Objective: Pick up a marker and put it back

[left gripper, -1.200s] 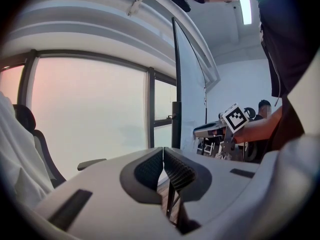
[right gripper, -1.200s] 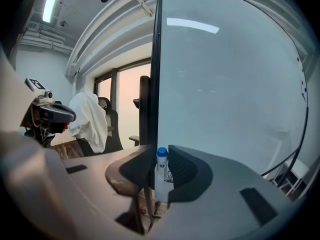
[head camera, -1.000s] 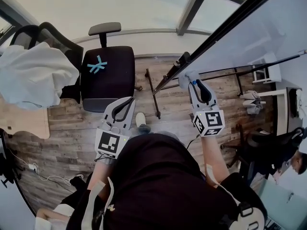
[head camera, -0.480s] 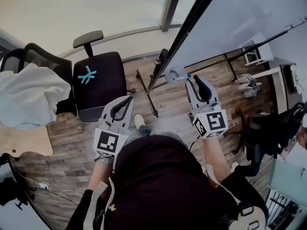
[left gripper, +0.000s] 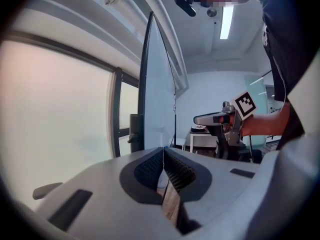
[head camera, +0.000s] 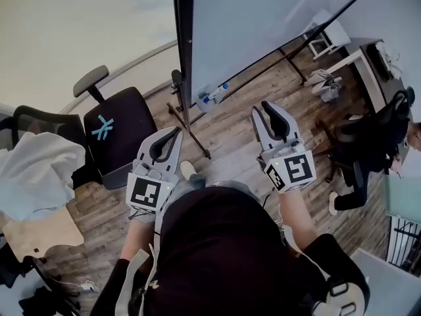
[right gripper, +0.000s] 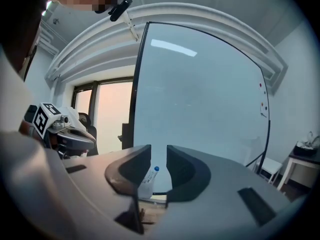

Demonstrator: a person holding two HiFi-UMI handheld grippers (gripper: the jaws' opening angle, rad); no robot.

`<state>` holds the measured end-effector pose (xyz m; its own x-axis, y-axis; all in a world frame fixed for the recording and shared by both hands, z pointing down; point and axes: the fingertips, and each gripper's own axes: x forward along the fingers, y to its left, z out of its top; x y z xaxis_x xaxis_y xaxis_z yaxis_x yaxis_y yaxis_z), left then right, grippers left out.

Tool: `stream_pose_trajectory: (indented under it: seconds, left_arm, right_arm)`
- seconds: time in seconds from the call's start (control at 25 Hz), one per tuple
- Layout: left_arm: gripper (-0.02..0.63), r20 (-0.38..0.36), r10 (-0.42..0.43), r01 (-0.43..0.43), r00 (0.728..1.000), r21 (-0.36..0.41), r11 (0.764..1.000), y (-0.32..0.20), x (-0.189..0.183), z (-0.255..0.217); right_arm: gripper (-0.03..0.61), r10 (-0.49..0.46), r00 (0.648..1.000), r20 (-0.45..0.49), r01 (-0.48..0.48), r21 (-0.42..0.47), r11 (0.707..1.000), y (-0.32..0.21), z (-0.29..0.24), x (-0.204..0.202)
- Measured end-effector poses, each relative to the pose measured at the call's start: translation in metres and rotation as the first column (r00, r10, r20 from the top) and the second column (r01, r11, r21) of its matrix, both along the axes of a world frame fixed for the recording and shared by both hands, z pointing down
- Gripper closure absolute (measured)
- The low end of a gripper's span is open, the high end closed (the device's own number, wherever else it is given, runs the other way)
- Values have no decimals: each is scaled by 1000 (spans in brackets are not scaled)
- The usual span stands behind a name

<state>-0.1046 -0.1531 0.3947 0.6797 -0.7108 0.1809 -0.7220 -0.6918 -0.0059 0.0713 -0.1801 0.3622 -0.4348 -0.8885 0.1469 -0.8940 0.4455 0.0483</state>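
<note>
A blue-capped marker [head camera: 222, 88] stands in a clear holder [head camera: 209, 97] at the foot of the whiteboard [head camera: 263, 25]. My right gripper [head camera: 265, 108] hovers to the right of the holder, apart from it, open and holding nothing. In the right gripper view the marker [right gripper: 154, 170] and holder [right gripper: 145, 185] show through the gap of that gripper [right gripper: 158, 151], some way ahead. My left gripper [head camera: 176, 132] is lower left of the holder, shut and empty. In the left gripper view its jaws [left gripper: 163, 151] meet at the tip, pointing along the whiteboard's edge [left gripper: 149, 84].
The whiteboard's stand leg [head camera: 191, 133] runs over the wooden floor between the grippers. A black office chair [head camera: 112, 133] stands left, with a white cloth [head camera: 33, 176] on another chair. At the right are a desk [head camera: 368, 64], a black chair [head camera: 368, 150] and a person [head camera: 413, 133].
A second ago my right gripper's tips were at the holder beside a blue-capped marker. Now it is drawn back to the right, empty. The head view has swung, bringing the whiteboard to centre.
</note>
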Motion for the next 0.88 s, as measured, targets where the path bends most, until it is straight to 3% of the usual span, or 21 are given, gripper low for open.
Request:
stream_pose_trajectory:
  seconds: [0.36, 0.88]
  left_arm:
    - [604, 31, 160, -161, 987, 23, 987, -2, 61, -5]
    - [604, 20, 358, -358, 934, 27, 933, 27, 150, -4]
  right_arm:
    - [479, 176, 984, 13, -176, 3, 984, 47, -5, 71]
    - [491, 372, 928, 24, -371, -29, 928, 131, 7, 143]
